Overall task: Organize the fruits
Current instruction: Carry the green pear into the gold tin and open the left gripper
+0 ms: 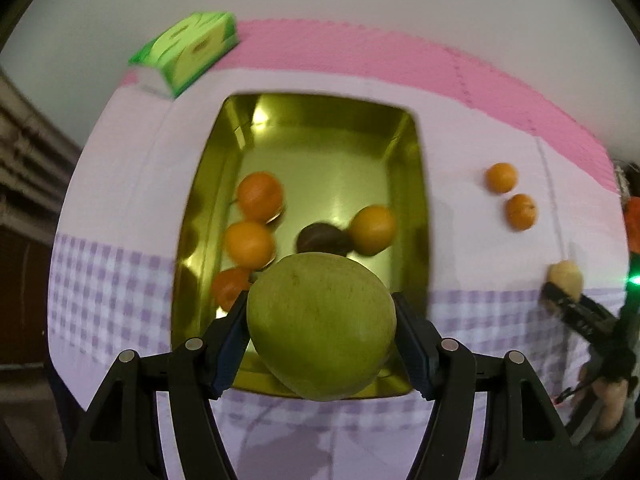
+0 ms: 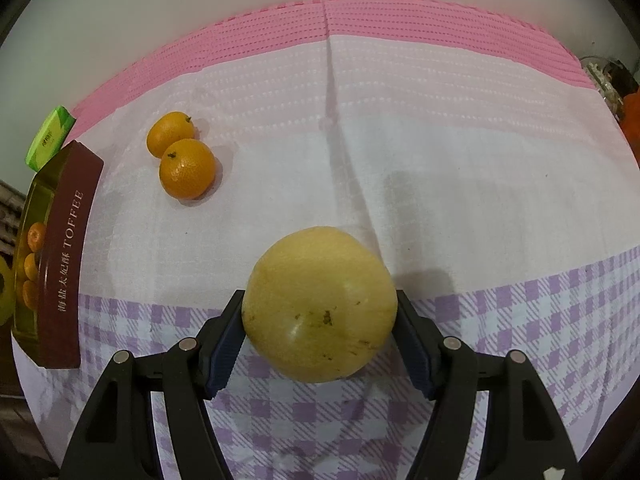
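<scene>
My left gripper (image 1: 321, 328) is shut on a large green fruit (image 1: 320, 324), held over the near end of a gold tin tray (image 1: 404, 160). Inside the tray lie several oranges (image 1: 260, 196) and one dark round fruit (image 1: 322, 238). Two more oranges (image 1: 501, 177) rest on the cloth to the tray's right. In the right wrist view my right gripper (image 2: 320, 324) is shut on a yellow round fruit (image 2: 320, 304) just above the checked cloth. The same two oranges (image 2: 187, 168) sit at the left there, beside the tray's brown TOFFEE-lettered side (image 2: 66, 256).
A green tissue pack (image 1: 188, 48) lies at the far left corner beyond the tray. Pink foam mat (image 2: 320, 24) borders the cloth at the back. The other gripper with its yellow fruit (image 1: 566, 276) and a hand show at the right edge of the left wrist view.
</scene>
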The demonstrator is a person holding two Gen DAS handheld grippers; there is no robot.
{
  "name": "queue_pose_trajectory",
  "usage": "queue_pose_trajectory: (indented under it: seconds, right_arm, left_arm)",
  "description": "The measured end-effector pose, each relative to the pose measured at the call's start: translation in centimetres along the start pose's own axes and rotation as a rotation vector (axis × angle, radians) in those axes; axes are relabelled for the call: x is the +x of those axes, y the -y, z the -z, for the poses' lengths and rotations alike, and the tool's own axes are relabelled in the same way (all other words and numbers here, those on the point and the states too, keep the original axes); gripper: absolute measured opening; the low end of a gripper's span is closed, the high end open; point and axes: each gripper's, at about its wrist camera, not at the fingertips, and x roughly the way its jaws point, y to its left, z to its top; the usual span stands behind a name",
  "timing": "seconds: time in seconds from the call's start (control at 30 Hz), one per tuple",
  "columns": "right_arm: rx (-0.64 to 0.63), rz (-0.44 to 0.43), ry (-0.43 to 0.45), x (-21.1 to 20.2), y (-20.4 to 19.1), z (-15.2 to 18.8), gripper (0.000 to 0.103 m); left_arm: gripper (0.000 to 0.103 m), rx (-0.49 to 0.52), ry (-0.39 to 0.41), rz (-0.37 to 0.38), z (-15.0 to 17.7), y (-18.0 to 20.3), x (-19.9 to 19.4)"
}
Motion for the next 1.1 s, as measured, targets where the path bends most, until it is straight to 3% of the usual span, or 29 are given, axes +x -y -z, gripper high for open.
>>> queue_pose_trajectory:
  seconds: [0.5,0.77,1.1]
  right_arm:
    - [-0.001,0.023,0.0,0.5,-0.9,0.2,0.066]
    - [0.004,0.027,0.007,0.4,-0.9,0.3,0.066]
    - [0.013,0.044,0.012,0.4,-1.1,0.3,0.066]
  left_arm:
    - [0.067,-0.07,-0.067,0.01,1.2,-1.9,4.0]
    - [0.067,-0.024,-0.028,-0.067,0.8,-1.5,4.7]
    - [0.067,-0.013,-0.008,-0.047,0.9,-2.7,5.0]
